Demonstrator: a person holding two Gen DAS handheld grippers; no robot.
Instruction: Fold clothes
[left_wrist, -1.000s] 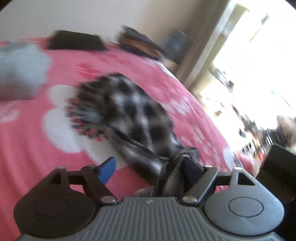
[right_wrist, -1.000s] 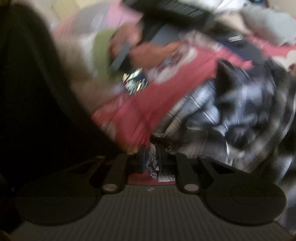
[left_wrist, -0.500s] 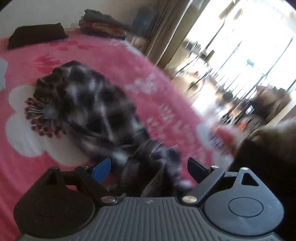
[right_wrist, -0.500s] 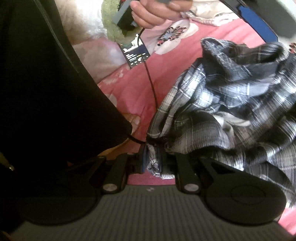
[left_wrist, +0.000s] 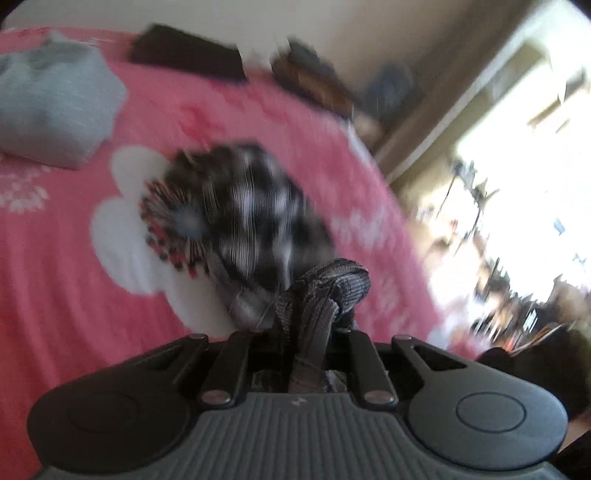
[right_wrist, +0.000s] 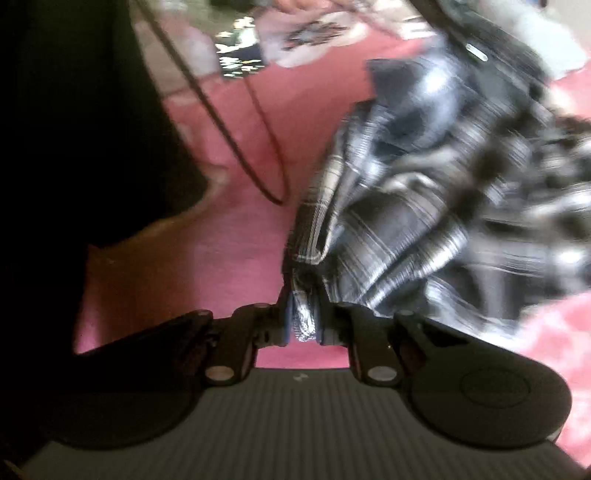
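A black-and-white plaid shirt lies crumpled on the pink flowered bedspread. In the left wrist view my left gripper has its jaws closing, and a bunched fold of the shirt is pinched between them and stands up over the fingers. In the right wrist view the same plaid shirt spreads to the right. My right gripper is shut on its edge, with a small wad of cloth pressed between the pads. Both views are blurred by motion.
A folded grey-blue garment lies at the far left of the bed. A black folded item and a dark pile sit along the far edge. A thin cable loops over the bedspread beside a person's dark clothing.
My left gripper's jaws went from wide apart to closed on a bunch of plaid cloth, and the hand lifted. My right gripper kept its hold and shifted sideways along the bed.
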